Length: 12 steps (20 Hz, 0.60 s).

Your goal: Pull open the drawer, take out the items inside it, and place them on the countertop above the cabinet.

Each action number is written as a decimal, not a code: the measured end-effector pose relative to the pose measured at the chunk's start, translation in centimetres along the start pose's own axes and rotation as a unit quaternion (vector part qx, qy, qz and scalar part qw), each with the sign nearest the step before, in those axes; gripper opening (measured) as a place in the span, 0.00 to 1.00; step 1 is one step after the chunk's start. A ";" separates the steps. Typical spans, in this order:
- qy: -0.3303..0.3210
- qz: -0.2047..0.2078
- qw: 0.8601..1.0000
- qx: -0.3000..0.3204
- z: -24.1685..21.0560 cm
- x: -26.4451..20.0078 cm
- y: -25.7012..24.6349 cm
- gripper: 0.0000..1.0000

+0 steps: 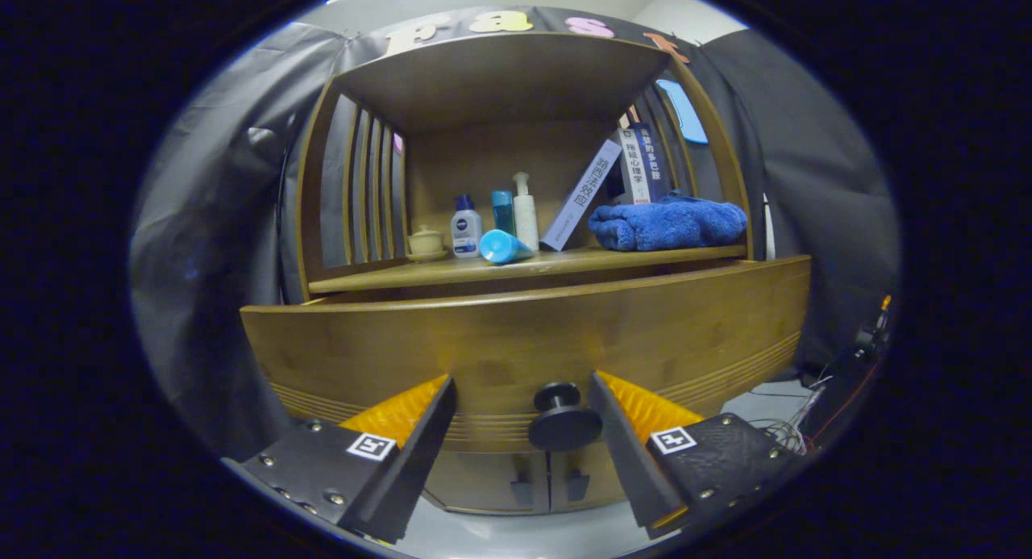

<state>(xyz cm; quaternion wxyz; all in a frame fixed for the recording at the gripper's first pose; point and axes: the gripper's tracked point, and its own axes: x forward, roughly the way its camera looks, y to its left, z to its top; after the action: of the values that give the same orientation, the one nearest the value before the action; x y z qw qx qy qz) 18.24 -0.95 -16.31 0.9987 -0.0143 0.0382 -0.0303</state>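
Straddling the round knob (562,420) with its fingers spread apart and not touching it, the gripper (522,394) faces the wooden drawer (516,341) front. Above lies the countertop (524,266), holding bottles (492,220), a small cup (426,241), leaning books (613,184) and a blue towel (667,223).

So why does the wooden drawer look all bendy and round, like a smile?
In the gripper view the fisheye lens bends straight lines, so the drawer front bulges and the countertop curves. The knob sits sharp between the open gripper's fingers, untouched. The blue towel and bottles beyond are lit evenly, while the cabinet's ceiling lies in soft shadow.
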 end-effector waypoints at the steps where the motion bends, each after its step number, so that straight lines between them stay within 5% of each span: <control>1: -0.004 -0.003 1.000 -0.007 0.1 0.4 0.1 0.99; 12: -0.034 -0.011 0.999 -0.030 0.2 5.7 0.5 1.00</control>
<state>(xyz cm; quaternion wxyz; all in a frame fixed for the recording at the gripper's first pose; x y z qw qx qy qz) 24.00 -0.84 -16.54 0.9982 -0.0453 0.0050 -0.0399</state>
